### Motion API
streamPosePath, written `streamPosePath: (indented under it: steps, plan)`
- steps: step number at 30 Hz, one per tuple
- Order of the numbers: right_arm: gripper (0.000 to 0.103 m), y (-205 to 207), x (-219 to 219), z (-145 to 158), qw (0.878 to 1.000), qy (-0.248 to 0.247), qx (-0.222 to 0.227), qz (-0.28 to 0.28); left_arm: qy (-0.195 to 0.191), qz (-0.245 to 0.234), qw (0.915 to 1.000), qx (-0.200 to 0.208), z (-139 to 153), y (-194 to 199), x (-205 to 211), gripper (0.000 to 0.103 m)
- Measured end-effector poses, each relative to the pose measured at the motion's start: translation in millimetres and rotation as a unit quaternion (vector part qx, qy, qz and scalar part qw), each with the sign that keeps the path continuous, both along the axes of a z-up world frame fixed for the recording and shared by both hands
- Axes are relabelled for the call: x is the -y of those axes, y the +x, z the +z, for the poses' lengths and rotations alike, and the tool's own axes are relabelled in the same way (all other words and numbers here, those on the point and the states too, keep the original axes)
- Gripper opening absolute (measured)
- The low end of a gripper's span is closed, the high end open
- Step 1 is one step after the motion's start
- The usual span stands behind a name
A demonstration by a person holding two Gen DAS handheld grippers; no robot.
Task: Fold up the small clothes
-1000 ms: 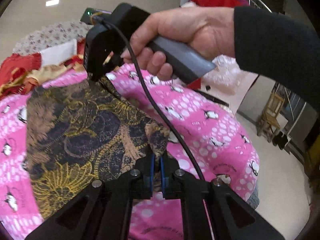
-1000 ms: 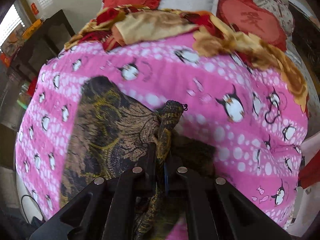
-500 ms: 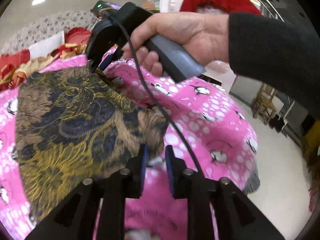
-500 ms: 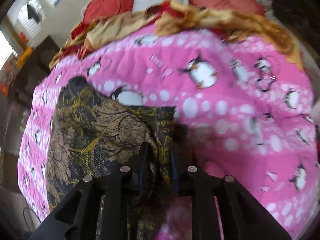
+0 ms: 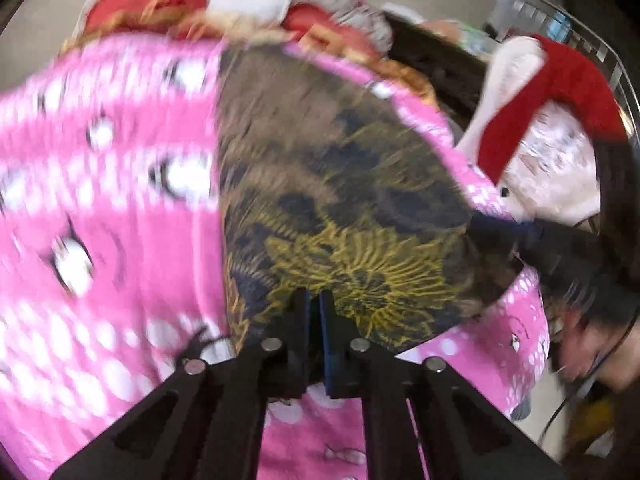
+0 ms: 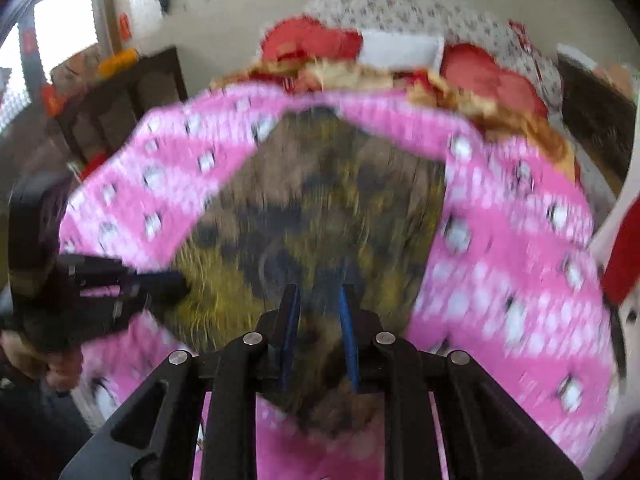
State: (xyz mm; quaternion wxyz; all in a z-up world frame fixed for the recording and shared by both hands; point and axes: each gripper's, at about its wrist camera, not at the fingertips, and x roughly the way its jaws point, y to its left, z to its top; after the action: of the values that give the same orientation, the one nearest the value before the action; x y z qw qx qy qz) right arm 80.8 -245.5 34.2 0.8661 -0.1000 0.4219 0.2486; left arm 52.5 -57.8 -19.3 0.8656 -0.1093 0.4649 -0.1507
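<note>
Here the dark cloth with yellow flowers (image 5: 340, 208) lies spread flat on the pink penguin blanket (image 5: 120, 240) that covers the bed. Both pictures are blurry.

The left hand-held gripper (image 5: 314, 300) is right at the near edge of the cloth. Its two blue pads sit almost together, with only a thin slit between them. The pictures are too blurry to tell if a bit of the cloth edge is pinched in there.

The right hand-held gripper (image 6: 318, 300) is also at the near edge of the cloth, seen from its own camera. Its jaws stand a little apart, a narrow gap. Cloth shows in the gap and under the fingers, but the pads do not look pressed on it.

In the right camera, the left hand-held gripper pokes in at the left side of the cloth, with its tip on the cloth's corner. In the left camera, the right hand-held gripper shows as a dark shape at the right corner of the cloth.

Past the far edge of the cloth lie red cushions (image 6: 312, 42), a white pillow (image 6: 400, 50) and crumpled gold and red fabric (image 6: 480, 108). A white plush toy with a red scarf (image 5: 552, 152) sits beside the bed, right of the cloth.
</note>
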Motion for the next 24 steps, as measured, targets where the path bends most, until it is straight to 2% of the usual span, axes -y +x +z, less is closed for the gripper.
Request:
streamPosePath:
  steps: [2,4,6,8,9,10,11,13,14,17,19,21,24]
  plan:
    - [0.02,0,1,-41,0.998,-0.049,-0.01,-0.048,0.013,-0.002,0.9999,0.008,0,-2,5,0.004]
    - [0.022,-8,15,-50,0.997,0.002,0.001,-0.081,0.025,-0.007,0.9996,0.004,4,-4,9,0.004]
    - [0.024,-4,25,-50,0.994,0.028,-0.027,-0.098,0.028,-0.015,0.9995,0.005,16,-4,8,0.004]
    - [0.024,3,25,-43,0.993,0.014,-0.064,-0.095,0.025,-0.012,0.9991,0.031,38,3,5,0.005]
    - [0.024,7,23,-35,0.993,-0.002,-0.075,-0.095,0.024,-0.007,0.9986,0.047,49,9,3,0.01]
    - [0.024,9,20,-23,0.993,-0.01,-0.068,-0.094,0.022,-0.001,0.9978,0.062,61,20,3,0.015]
    - [0.024,12,17,-6,0.995,-0.016,-0.037,-0.095,0.024,0.005,0.9972,0.071,69,33,3,0.026]
    - [0.024,24,6,18,0.993,-0.024,0.004,-0.116,0.034,0.026,0.9955,0.085,82,70,6,0.027]
    - [0.025,36,0,27,0.989,-0.022,0.018,-0.145,0.036,0.034,0.995,0.086,84,88,8,0.028]
    - [0.025,71,-17,38,0.976,-0.008,0.04,-0.215,0.06,0.068,0.9928,0.078,80,142,20,0.029]
    - [0.025,96,-28,38,0.969,-0.003,0.058,-0.239,0.073,0.076,0.9921,0.068,69,168,24,0.029]
    - [0.025,115,-34,32,0.966,-0.002,0.078,-0.247,0.087,0.08,0.9905,0.07,58,181,29,0.029]
    - [0.025,148,-29,3,0.97,0.015,0.05,-0.238,0.091,0.084,0.9905,0.059,31,191,25,0.03]
